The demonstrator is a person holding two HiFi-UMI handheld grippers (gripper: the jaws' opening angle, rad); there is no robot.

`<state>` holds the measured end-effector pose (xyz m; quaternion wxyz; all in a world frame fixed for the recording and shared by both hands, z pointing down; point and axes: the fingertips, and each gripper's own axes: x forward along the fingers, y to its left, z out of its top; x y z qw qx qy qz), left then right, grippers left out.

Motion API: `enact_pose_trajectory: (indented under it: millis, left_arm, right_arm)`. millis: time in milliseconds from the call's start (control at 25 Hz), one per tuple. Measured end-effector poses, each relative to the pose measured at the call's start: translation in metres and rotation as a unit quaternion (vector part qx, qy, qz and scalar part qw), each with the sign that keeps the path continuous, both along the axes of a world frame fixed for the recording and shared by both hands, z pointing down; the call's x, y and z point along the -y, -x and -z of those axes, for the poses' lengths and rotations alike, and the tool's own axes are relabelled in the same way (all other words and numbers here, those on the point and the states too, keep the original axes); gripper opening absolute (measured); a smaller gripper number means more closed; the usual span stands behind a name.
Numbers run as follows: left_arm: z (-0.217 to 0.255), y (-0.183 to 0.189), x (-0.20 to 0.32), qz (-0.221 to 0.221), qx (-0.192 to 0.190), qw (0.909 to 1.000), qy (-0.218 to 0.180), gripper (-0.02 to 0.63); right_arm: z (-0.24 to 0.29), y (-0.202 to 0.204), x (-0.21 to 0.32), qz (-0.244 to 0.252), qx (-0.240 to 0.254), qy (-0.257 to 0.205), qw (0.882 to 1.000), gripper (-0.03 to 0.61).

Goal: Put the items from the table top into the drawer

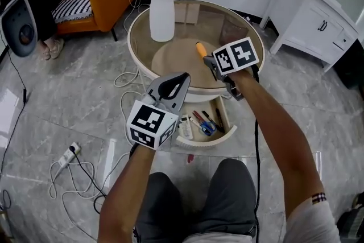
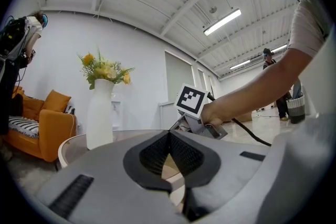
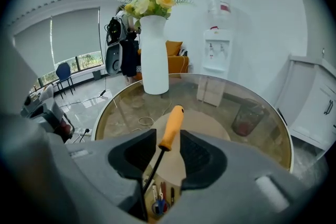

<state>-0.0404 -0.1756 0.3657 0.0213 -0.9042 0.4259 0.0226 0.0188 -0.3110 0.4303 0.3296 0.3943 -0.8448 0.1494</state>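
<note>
**Gripper and Workpiece Status by View**

**Head view.** The left gripper (image 1: 183, 78) is held level just above the open drawer (image 1: 211, 143). From here its own body masks how its jaws stand. The right gripper (image 1: 208, 61) tilts down over the near edge of the table (image 1: 139, 60). Only the orange handle of the screwdriver (image 1: 200, 49) shows beyond its tips, and the shaft is hidden. Pens (image 1: 203, 121) lie in the drawer below the right gripper.

**Left gripper view.** The jaws meet at the tips with nothing between them. The drawer is out of frame. The right gripper appears ahead, and a vase (image 2: 100, 113) stands to the left.

**Right gripper view.** The jaws stand wide apart. The screwdriver runs between them, with the handle at the pads and the black shaft leading back toward the jaw roots. Neither pad visibly presses on it, and the shaft's end is cut off. The pens show through the gap.
</note>
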Motion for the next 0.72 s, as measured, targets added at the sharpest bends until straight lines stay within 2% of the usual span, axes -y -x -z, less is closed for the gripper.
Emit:
enact_pose_trajectory:
  millis: [200,480,720]
  left_arm:
    - [0.000,0.006,-0.003,0.004,0.003,1.0000,-0.002,0.000]
    - [-0.005,0.015,-0.006,0.010,0.002,1.0000,0.000,0.000]
    - [-0.010,0.018,-0.008,0.012,0.000,0.9999,0.000,0.000]
  right_arm:
    - [-0.011,0.010,0.008,-0.009,-0.014,0.011,1.000,0.166]
    - [-0.022,0.011,0.017,-0.023,-0.025,0.021,0.999,0.167]
    - [-0.022,0.013,0.017,-0.025,-0.024,0.022,0.999,0.104]
